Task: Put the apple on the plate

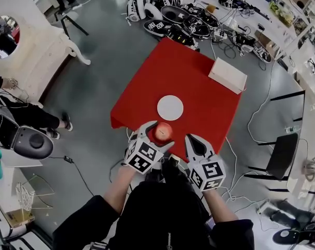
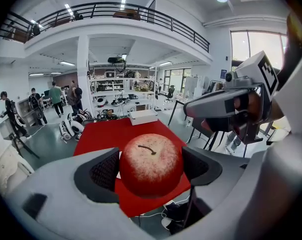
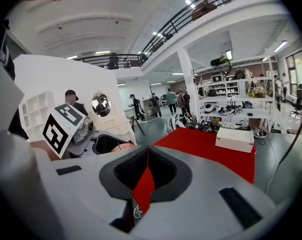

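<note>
A red apple (image 1: 163,132) (image 2: 151,163) sits between the jaws of my left gripper (image 1: 158,131) (image 2: 151,169), which is shut on it above the near edge of the red table (image 1: 193,77). The white round plate (image 1: 170,108) lies on the table just beyond the apple. My right gripper (image 1: 196,142) (image 3: 147,173) hangs beside the left one, its jaws closed together with nothing between them. In the right gripper view the apple (image 3: 111,146) shows a little at the left, inside the left gripper (image 3: 98,141).
A white box (image 1: 227,75) (image 2: 143,116) (image 3: 234,139) lies at the table's far right. Shoes and cables (image 1: 178,20) lie on the floor behind the table. A white dresser with a mirror (image 1: 22,40) stands to the left, a black chair (image 1: 282,155) to the right.
</note>
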A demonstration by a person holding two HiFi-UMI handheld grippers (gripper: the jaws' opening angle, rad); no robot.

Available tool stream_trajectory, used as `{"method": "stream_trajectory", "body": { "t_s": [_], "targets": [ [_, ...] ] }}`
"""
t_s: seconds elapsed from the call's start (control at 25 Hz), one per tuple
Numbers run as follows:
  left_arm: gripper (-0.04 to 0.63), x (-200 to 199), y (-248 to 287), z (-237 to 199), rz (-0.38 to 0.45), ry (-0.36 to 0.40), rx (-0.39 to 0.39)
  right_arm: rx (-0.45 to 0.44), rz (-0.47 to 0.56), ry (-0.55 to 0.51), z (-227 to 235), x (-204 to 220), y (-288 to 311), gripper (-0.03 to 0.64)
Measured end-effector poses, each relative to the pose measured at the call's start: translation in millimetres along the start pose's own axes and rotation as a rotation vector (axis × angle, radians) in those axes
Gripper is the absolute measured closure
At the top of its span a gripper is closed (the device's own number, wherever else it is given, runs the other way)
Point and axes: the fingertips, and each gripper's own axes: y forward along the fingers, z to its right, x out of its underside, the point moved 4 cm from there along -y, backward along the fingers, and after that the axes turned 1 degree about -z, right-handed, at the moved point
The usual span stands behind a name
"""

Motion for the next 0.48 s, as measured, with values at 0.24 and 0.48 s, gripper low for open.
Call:
{"method": "stream_trajectory", "body": {
  "t_s": [0.24, 0.48],
  "targets": [
    [0.199, -19.2, 23.5, 1.1, -0.013, -0.006, -0.04, -0.037, 0.014, 0.01, 38.2, -13.1, 4.2, 0.604],
    [0.199, -27.7, 34.5, -1.7, -0.025, -0.019, -0.063, -0.066, 0.008, 0.023, 57.2, -13.9, 18.6, 0.604]
  ]
}}
